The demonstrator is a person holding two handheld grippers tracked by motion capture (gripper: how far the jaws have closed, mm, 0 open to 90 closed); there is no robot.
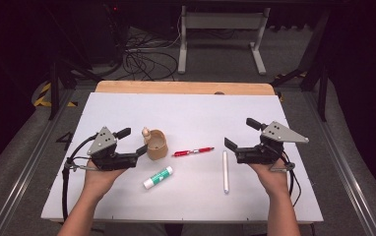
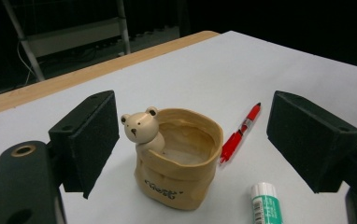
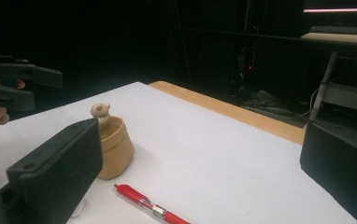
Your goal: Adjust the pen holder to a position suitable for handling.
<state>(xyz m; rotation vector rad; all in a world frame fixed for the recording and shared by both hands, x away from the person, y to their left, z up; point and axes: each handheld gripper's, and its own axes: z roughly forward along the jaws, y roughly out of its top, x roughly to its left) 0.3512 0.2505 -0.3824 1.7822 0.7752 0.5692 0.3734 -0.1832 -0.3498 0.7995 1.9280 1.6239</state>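
Note:
A tan cup (image 1: 156, 143) with a small bear figure on its rim stands upright on the white table (image 1: 196, 110). In the high view my left gripper (image 1: 133, 140) is just left of it, open. In the left gripper view the cup (image 2: 179, 158) stands ahead between the spread pads (image 2: 90, 140), which do not touch it. My right gripper (image 1: 241, 133) rests open at the right, nothing between its jaws. The right gripper view has my right gripper (image 3: 204, 154) facing the cup (image 3: 113, 147) across the table.
A red pen (image 1: 193, 151) lies right of the cup. A green and white glue stick (image 1: 158, 177) lies nearer the front edge. A white stick (image 1: 225, 171) lies lengthwise beside my right hand. A wooden strip (image 1: 186, 87) borders the table's far edge.

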